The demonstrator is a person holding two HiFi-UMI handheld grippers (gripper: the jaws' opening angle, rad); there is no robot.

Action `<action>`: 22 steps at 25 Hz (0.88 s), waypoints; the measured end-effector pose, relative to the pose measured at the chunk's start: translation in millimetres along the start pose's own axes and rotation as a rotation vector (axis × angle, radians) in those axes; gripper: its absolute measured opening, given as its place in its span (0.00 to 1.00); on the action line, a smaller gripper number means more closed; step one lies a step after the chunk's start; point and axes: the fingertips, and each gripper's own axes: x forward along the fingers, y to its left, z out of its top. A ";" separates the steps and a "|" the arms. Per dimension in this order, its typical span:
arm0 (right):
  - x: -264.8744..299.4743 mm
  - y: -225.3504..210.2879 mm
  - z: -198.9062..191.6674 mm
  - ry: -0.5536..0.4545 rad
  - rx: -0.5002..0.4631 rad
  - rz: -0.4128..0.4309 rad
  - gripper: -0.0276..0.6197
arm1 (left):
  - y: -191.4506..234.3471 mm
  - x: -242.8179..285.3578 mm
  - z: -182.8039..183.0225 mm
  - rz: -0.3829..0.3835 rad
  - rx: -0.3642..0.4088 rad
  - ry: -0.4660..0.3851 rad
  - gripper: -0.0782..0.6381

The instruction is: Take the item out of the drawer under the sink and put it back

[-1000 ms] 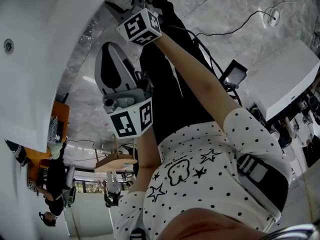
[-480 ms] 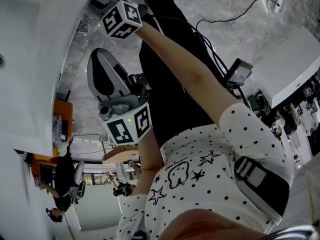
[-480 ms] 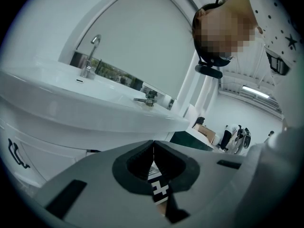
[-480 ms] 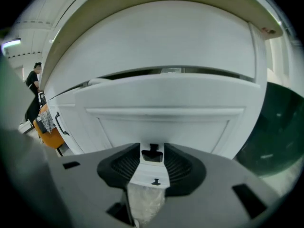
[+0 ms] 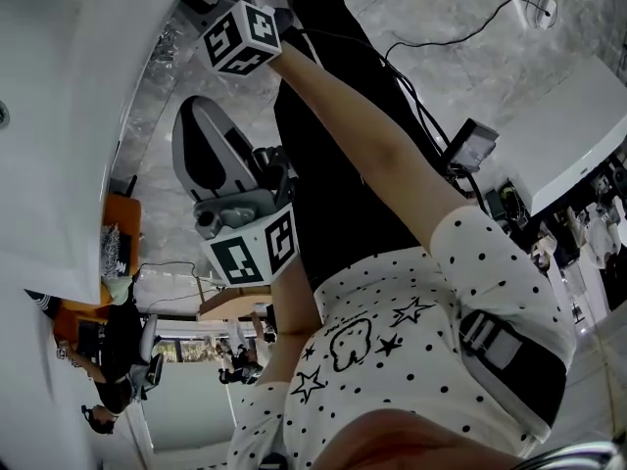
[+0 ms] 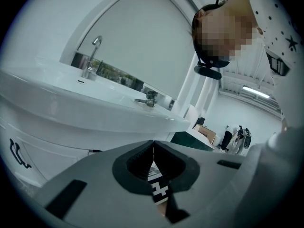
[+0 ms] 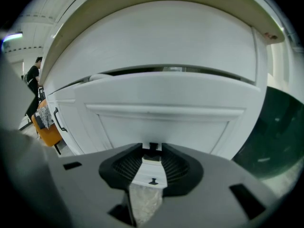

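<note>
**Right gripper view:** the right gripper (image 7: 152, 150) faces the white drawer (image 7: 161, 122) directly under the sink (image 7: 156, 32). Its jaws have just been closing and stand a little apart, with a small dark handle (image 7: 153, 146) between their tips and the pads not visibly pressing it. A dark gap runs between the drawer's top edge and the sink, and the item is hidden behind the drawer front.

**Left gripper view:** the left gripper (image 6: 153, 145), jaws together on nothing, looks up from below the sink's rim towards the tap (image 6: 92, 56) on the sink.

**Head view:** a person in a spotted shirt (image 5: 392, 360) bends over a marble floor (image 5: 441, 27) beside the sink, with the right gripper nearer the sink and the left gripper just behind it, further from the sink
</note>
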 end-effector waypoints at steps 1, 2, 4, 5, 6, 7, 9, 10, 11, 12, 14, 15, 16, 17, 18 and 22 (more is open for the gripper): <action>-0.5 -0.6 0.2 0.003 0.005 0.002 0.25 | -0.3 -0.3 0.0 0.002 0.000 0.000 0.12; -0.9 -1.0 0.1 0.005 0.011 0.003 0.25 | -0.8 -0.7 -0.1 0.002 0.000 0.000 0.12; -0.8 -1.5 -1.0 0.010 0.016 0.005 0.24 | -1.8 -1.3 -0.4 0.003 0.000 -0.001 0.12; -0.7 -1.6 -1.8 0.011 0.016 0.005 0.24 | -2.3 -1.9 -0.4 0.003 0.000 -0.004 0.12; -0.7 -1.3 -2.7 0.013 0.016 0.006 0.24 | -2.6 -2.6 -0.5 0.004 0.002 -0.007 0.12; -1.0 -0.7 -3.7 0.013 0.016 0.008 0.24 | -2.7 -3.5 -0.6 0.006 0.003 -0.011 0.12; -2.4 0.9 -5.8 0.014 0.015 0.012 0.24 | -2.3 -4.7 -1.0 0.010 0.005 -0.016 0.12; -3.2 1.8 -6.7 0.015 0.014 0.014 0.24 | -1.9 -4.8 -0.9 0.012 0.005 -0.017 0.12; -4.1 2.6 -7.4 0.017 0.014 0.016 0.24 | -1.5 -4.6 -0.6 0.013 0.004 -0.017 0.12; -4.9 3.2 -8.0 0.020 0.014 0.018 0.24 | -1.2 -4.2 -0.1 0.014 0.003 -0.017 0.12; -6.8 3.7 -9.0 0.023 0.016 0.019 0.24 | -1.4 -3.4 0.7 0.013 0.002 -0.016 0.12; -7.9 3.9 -9.8 0.024 0.016 0.018 0.24 | -1.8 -3.3 0.7 0.012 0.002 -0.016 0.12; -9.1 4.3 -10.8 0.025 0.015 0.018 0.24 | -2.2 -3.3 0.5 0.011 0.002 -0.016 0.12; -10.0 4.8 -11.8 0.026 0.014 0.019 0.24 | -2.4 -3.5 0.3 0.011 0.001 -0.016 0.12; -10.7 5.2 -12.5 0.026 0.012 0.020 0.24 | -2.2 -3.6 0.4 0.011 0.001 -0.017 0.12; -11.3 8.8 -11.8 0.029 0.009 0.025 0.24 | 1.6 -4.8 2.8 0.015 0.000 -0.020 0.12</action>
